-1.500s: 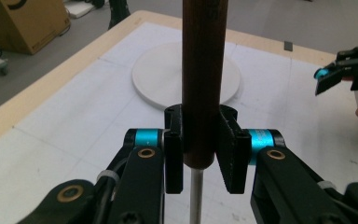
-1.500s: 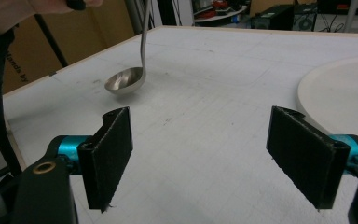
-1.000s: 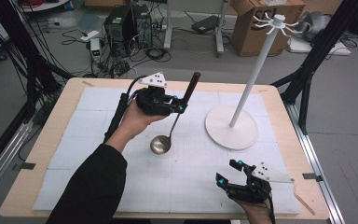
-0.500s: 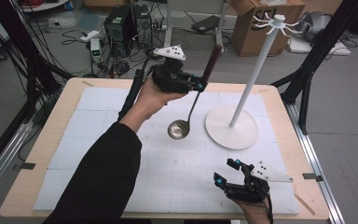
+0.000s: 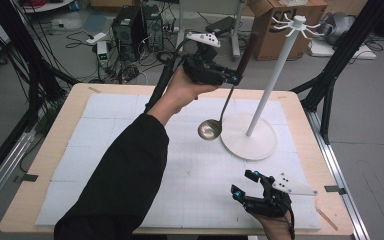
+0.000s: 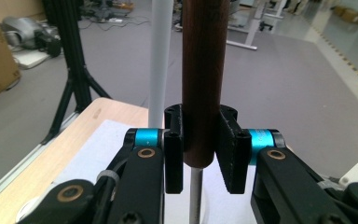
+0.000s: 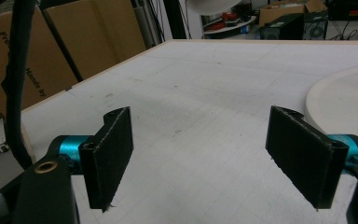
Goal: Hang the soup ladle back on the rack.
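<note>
The ladle (image 5: 219, 116) is off the mat now: a second ago its bowl lay on the white grid sheet at mid-table, and you have lifted it so that it hangs in the air, bowl down, just left of the white stand's round base (image 5: 248, 143) and above the sheet. Your left gripper (image 5: 231, 80) carried it up and toward the far edge of the table, closer to the stand's pole (image 5: 270, 82). In the left gripper view the jaws are clamped on the dark wooden handle (image 6: 204, 79) near its lower end, pads pressing from both sides, with the thin metal shank running down below them and the white pole standing just behind. The handle stands nearly upright, so the grip looks steady, though a hold this low on the handle leaves a long part above it that could swing against the pole. The hooks (image 5: 294, 24) at the top of the stand are higher than the handle's end, so you likely have more lifting to do before anything can hang there. Your right gripper (image 5: 243, 186) rests at the near edge of the table (image 5: 55, 145), unmoved, jaws spread wide with nothing between them.
</note>
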Tool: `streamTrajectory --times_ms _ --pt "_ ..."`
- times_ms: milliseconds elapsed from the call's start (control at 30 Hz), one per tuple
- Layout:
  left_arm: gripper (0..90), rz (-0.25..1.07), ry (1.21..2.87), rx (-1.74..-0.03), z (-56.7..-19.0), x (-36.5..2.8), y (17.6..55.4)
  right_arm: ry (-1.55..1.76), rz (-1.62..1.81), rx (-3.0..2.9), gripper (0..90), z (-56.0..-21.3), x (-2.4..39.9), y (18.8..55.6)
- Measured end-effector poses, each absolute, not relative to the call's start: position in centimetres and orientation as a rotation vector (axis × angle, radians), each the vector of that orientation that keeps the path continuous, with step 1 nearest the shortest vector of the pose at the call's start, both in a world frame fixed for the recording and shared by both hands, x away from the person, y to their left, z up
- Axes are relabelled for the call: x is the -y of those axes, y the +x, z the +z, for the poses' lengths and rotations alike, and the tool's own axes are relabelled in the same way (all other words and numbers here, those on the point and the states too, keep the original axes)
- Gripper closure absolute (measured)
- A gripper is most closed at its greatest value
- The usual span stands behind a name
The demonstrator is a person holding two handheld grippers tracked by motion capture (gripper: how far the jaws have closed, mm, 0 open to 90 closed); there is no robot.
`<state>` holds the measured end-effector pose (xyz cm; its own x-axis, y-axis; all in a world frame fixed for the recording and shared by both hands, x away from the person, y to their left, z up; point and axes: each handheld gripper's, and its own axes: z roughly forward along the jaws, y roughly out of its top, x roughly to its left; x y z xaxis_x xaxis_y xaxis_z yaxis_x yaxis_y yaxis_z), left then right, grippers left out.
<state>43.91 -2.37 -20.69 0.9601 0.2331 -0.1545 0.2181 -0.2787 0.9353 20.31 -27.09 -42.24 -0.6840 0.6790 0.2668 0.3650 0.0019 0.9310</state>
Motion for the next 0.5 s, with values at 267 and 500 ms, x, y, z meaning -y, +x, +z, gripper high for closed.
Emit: streamTrajectory --times_ms 267,500 --pt "74.2 -0.004 1.847 -0.333 -20.5 2.9 45.2 1.105 1.752 -2.014 22.3 -42.4 27.4 20.4" --pt "74.3 -0.028 1.835 -0.317 -19.7 3.9 45.8 1.111 1.764 -2.003 22.3 -42.4 27.7 20.4"
